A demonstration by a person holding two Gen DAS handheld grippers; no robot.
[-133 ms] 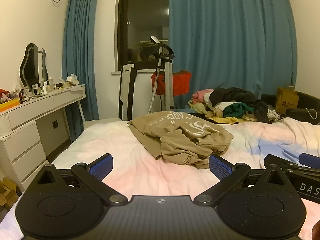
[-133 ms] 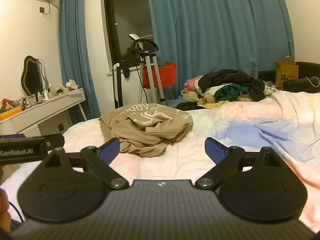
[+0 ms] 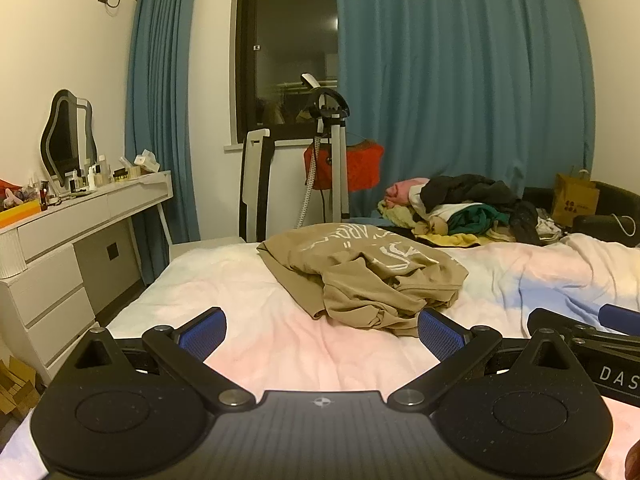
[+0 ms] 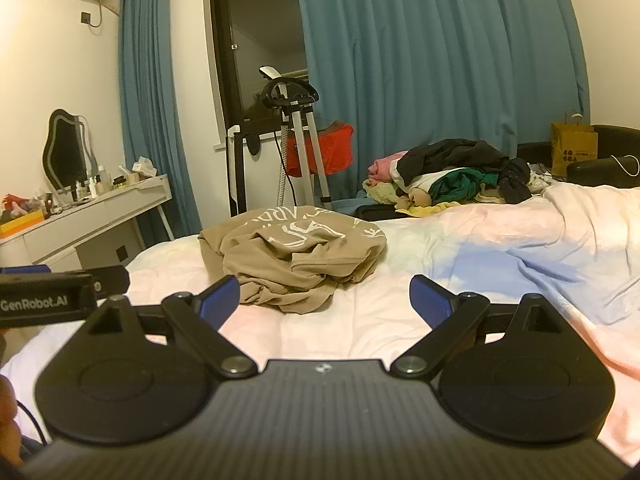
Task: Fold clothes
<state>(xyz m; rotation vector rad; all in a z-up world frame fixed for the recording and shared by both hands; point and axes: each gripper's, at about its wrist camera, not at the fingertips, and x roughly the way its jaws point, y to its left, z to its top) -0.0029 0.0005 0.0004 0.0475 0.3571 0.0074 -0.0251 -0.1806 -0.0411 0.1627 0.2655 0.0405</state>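
A crumpled tan shirt [image 3: 360, 276] with white lettering lies bunched on the pale pink and blue bed sheet [image 3: 248, 300]. My left gripper [image 3: 320, 332] hangs open just short of its near edge, blue pads wide apart and nothing between them. In the right wrist view the same tan shirt [image 4: 296, 252] sits ahead and slightly left of my right gripper [image 4: 326, 300], which is also open and holds nothing. Each gripper shows at the edge of the other's view: the right gripper [image 3: 588, 340] and the left gripper [image 4: 52, 296].
A pile of mixed clothes [image 3: 460, 208] lies at the far side of the bed. A white dresser [image 3: 72, 232] with bottles and a mirror stands left. A garment steamer stand [image 3: 328, 160], teal curtains and a brown paper bag [image 3: 574, 200] are behind.
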